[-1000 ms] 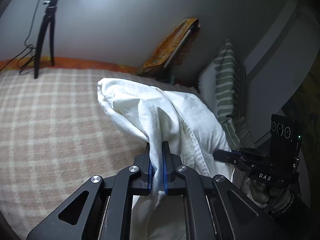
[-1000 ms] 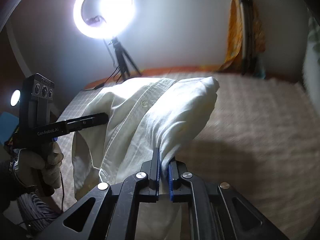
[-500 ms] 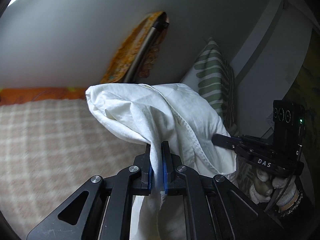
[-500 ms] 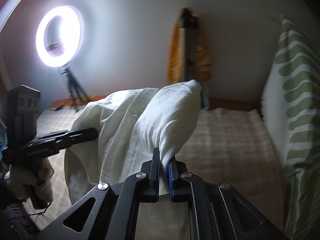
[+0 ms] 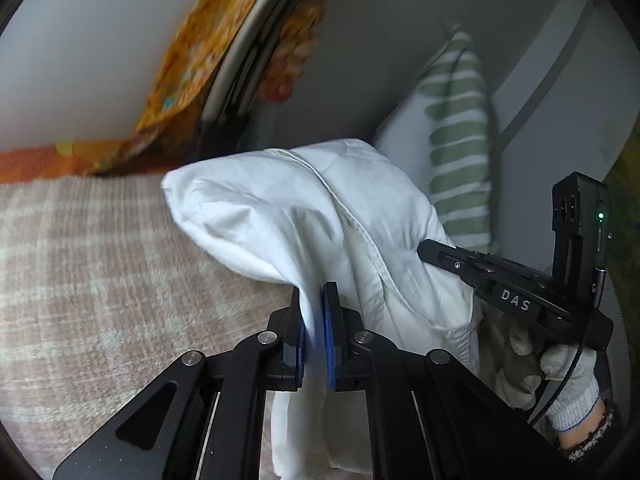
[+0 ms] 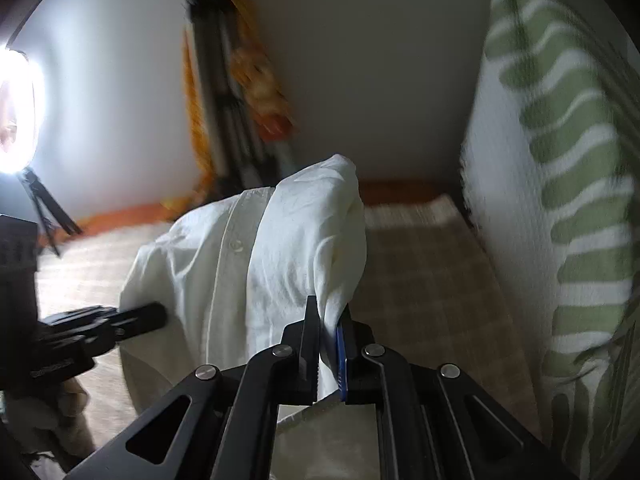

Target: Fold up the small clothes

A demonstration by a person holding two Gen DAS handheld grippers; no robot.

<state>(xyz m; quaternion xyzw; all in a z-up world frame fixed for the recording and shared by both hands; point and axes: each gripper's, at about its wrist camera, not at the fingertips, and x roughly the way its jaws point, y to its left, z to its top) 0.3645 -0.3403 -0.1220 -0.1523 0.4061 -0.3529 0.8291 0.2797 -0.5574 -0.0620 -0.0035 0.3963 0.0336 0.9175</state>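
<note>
The white shirt (image 5: 304, 216) hangs pinched in the closed jaws of both the left gripper (image 5: 314, 304) and right gripper (image 6: 328, 316).

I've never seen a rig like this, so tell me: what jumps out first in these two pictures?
A white shirt hangs bunched in mid-air above a checked bedspread, pinched at two spots by black tongs: the left gripper and the right gripper, both clamped on cloth. A green-striped pillow stands at the right, and a ring light glares at far left.
</note>
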